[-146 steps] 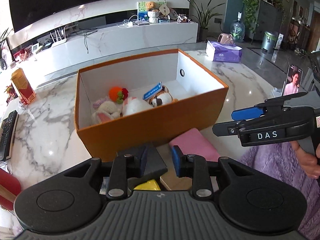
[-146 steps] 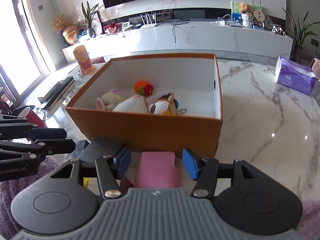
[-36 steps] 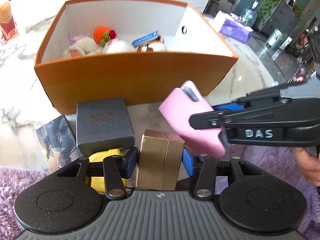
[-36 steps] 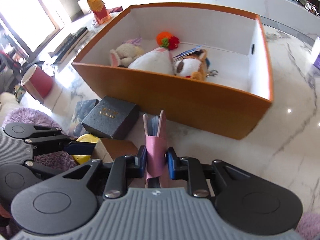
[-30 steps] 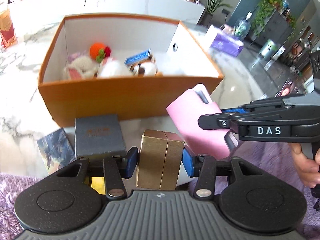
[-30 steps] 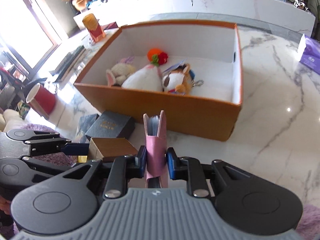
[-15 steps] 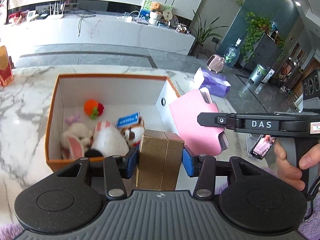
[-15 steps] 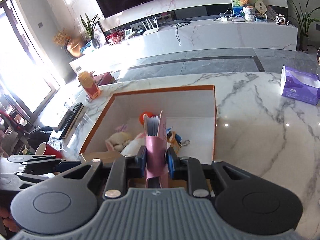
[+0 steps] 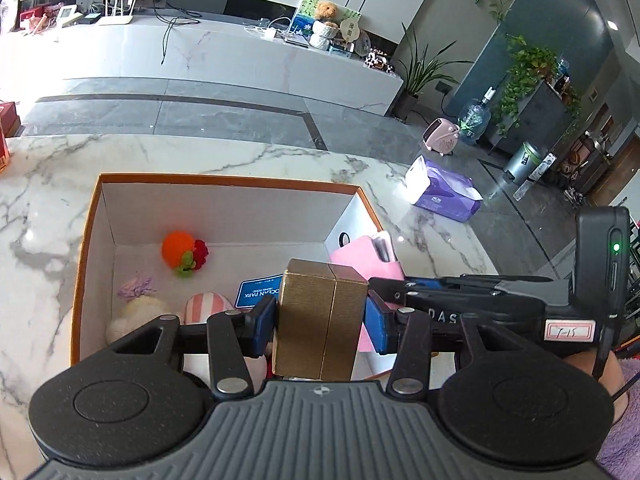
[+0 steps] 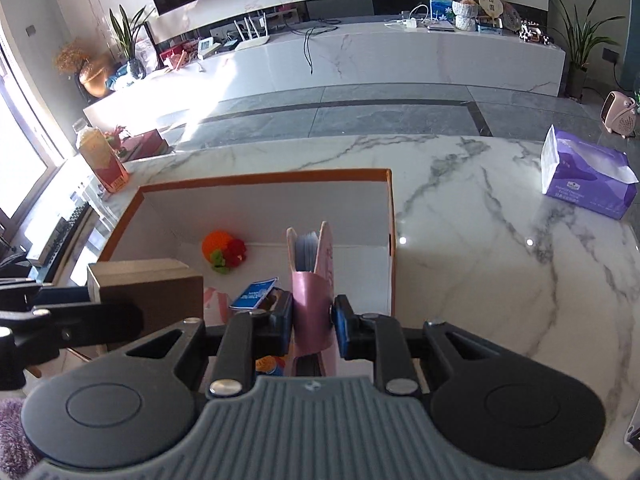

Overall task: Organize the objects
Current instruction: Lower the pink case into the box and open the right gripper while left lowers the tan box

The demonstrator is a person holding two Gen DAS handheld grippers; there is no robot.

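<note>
We hold a stiff gold cardboard box [image 9: 320, 320] and a slim pink card wallet [image 10: 312, 300] (light, likely slippery) clamped mid-body in closed jaws.

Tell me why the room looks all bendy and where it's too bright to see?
Both wrist views come through a fisheye lens, so the straight white marble TV counter bows. In the right wrist view, sunlight from the window side washes out the left floor and that counter's end. Small glare spots shine on the white marble table.
</note>
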